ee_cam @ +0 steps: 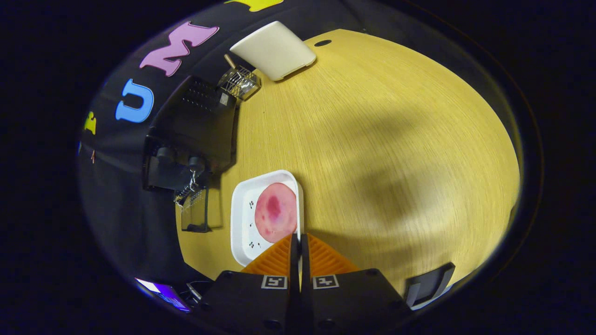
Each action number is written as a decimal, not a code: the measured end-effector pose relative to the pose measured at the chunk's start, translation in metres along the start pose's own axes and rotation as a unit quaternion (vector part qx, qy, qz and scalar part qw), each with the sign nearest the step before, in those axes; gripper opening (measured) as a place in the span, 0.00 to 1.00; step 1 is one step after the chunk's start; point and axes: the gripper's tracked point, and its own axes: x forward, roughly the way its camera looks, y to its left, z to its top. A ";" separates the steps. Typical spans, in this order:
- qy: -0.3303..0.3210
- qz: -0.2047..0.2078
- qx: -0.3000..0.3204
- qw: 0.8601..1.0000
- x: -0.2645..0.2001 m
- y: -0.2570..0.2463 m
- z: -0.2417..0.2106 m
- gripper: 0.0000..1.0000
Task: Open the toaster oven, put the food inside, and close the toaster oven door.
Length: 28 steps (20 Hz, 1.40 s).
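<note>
A round pink slice of food [275, 211] lies on a white square plate [242, 218] just ahead of my fingers. My gripper [299, 238] is shut, and the plate's near rim runs straight into the thin gap between the fingertips, so both fingers pinch that rim. The black toaster oven [191, 125] stands beyond the plate at the table's edge by the booth wall, two knobs showing on its front. Its glass door [195, 213] looks swung out from the front, with a metal handle piece [186, 190] at its edge.
The yellow wooden table [372, 139] stretches wide beside the plate. A small wire rack [240, 82] sits past the oven, and a white board [274, 49] lies beyond it near the table's far end. A dark object [428, 284] sits beside my gripper body.
</note>
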 end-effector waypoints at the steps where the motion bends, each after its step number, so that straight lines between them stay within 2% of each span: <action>1: -0.008 0.004 0.010 1.000 -0.003 0.003 0.000 0.05; 9: -0.063 0.056 0.079 0.993 -0.043 0.047 -0.009 0.05; 17: -0.103 0.102 0.096 0.985 -0.061 0.120 -0.036 0.05; 21: -0.105 0.118 0.081 0.984 -0.046 0.157 -0.048 0.05; 28: -0.097 0.110 0.068 0.987 0.003 0.207 -0.058 0.05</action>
